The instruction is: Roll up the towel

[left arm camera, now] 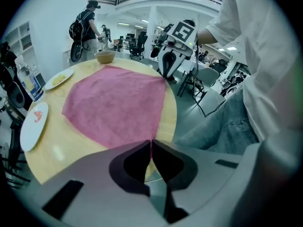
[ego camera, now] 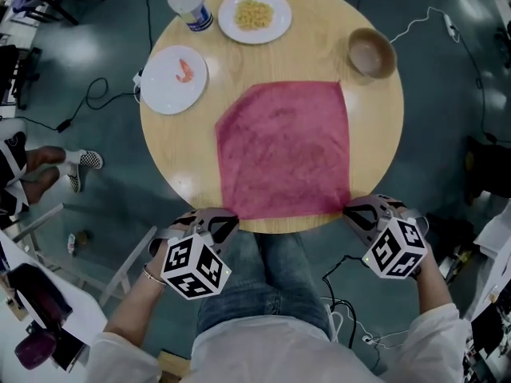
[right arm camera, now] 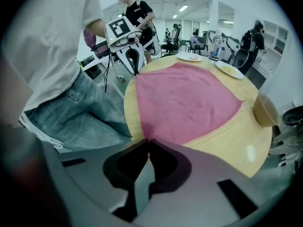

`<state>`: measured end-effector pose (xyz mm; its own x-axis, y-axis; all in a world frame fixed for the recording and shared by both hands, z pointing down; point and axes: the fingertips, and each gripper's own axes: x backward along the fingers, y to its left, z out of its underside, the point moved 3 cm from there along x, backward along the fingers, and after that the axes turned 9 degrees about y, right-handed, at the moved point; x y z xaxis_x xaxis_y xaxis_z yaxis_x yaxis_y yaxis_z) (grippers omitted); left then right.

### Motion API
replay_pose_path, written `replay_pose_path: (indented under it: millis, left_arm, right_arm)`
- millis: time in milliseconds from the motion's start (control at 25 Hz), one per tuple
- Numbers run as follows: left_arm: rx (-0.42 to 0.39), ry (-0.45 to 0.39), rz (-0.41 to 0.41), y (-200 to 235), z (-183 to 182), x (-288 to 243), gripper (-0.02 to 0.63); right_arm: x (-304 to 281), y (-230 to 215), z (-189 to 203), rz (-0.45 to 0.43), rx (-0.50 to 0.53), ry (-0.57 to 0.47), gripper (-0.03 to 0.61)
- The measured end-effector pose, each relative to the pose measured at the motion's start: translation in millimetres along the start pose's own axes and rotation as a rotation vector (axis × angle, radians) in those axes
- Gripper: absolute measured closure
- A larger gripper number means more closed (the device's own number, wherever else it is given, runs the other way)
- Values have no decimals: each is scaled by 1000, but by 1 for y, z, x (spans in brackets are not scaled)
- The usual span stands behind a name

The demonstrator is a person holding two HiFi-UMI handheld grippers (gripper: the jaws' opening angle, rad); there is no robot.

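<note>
The pink towel [ego camera: 283, 150] lies flat across the middle of the round desk [ego camera: 180, 154], its near edge at the lower rim. The left gripper [ego camera: 230, 220] is pressed together, pinching the towel's lower-left corner; the right gripper [ego camera: 350, 209] pinches the lower-right corner the same way. A bowl [ego camera: 371, 53] sits upper right, a bottle [ego camera: 188, 2] upper left

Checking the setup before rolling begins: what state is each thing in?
towel: spread flat, both near corners pinched.
left gripper: shut on towel corner.
right gripper: shut on towel corner.
bottle: upright, capped.
bowl: upright, looks empty.
near plate: holds shrimp.
far plate: holds yellow food.
</note>
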<state>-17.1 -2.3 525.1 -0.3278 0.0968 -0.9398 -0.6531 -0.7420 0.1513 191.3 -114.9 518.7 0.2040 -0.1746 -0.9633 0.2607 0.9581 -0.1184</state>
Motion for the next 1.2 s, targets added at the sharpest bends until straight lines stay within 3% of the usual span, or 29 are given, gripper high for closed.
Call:
replay_pose_path:
  millis: [400,840,1000,1200]
  left_arm:
    - [77,-29,-36,41,-13,17,595]
    - [132,5,-64,67,-14,6,592]
    - [138,7,-80,72,-11,5,534]
    - [125,-20,-105,71,-10,23,483]
  right_arm:
    - [21,-44,-14,7,-60,-41,565]
    - [5,-70,-18,20,-76,-6,555]
    - [4,-76,-18,43,-91,-19,506]
    - [21,-72,-23,87,-92,-55,502]
